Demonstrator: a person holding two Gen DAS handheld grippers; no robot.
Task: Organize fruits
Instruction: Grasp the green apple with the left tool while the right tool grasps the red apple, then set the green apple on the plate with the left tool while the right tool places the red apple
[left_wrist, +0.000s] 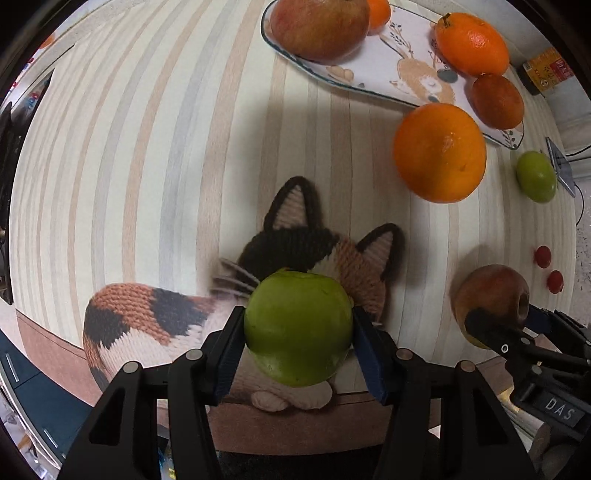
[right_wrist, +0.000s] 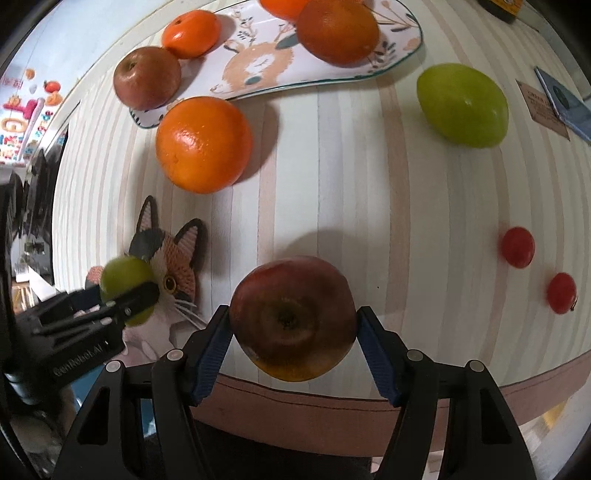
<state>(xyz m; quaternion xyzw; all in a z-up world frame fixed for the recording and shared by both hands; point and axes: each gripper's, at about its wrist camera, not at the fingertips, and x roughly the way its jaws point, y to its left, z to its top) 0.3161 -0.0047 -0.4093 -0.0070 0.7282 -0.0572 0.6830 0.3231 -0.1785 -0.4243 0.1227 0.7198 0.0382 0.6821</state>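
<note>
Right gripper (right_wrist: 293, 328) clamps red apple (right_wrist: 291, 317); its calyx faces the camera.

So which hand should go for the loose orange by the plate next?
Neither is free: the left gripper holds a green fruit, the right gripper a red apple. Once emptied, probably the left; the orange seems nearer it.

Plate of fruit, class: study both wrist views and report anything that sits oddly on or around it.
The red apple sits on the very edge of the plate. The big orange rests on the table against the plate's rim, not on it. Both grippers hold fruit clear of the plate.
</note>
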